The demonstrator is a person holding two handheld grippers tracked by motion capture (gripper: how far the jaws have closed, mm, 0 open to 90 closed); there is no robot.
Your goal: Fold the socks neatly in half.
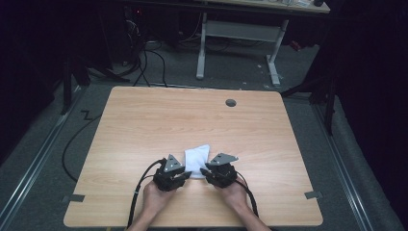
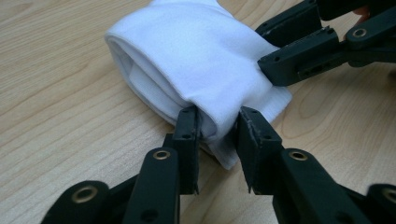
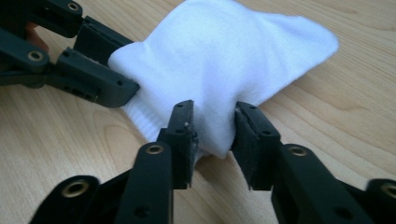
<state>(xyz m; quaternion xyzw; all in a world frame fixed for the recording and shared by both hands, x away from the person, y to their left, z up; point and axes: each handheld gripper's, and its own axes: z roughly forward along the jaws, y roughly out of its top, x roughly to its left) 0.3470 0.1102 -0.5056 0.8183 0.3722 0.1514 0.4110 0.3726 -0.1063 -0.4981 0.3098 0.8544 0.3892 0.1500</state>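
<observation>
A folded white sock [image 1: 197, 160] lies on the wooden table [image 1: 144, 120] near its front middle. My left gripper [image 1: 184, 176] pinches the sock's near left corner; in the left gripper view the jaws close on a bunch of the white sock [image 2: 196, 60] at my left gripper [image 2: 218, 126]. My right gripper [image 1: 206, 172] grips the near right corner; in the right gripper view its jaws squeeze a fold of the white sock [image 3: 233, 51] at my right gripper [image 3: 214, 128]. Each gripper view also shows the other gripper's jaws on the sock's ribbed cuff.
A grey cable hole [image 1: 231, 102] sits in the table's far right part. Beyond the table stand a white desk frame [image 1: 240, 33] and cables [image 1: 144, 62] on the grey floor. A black cable [image 1: 137, 192] trails from the left gripper.
</observation>
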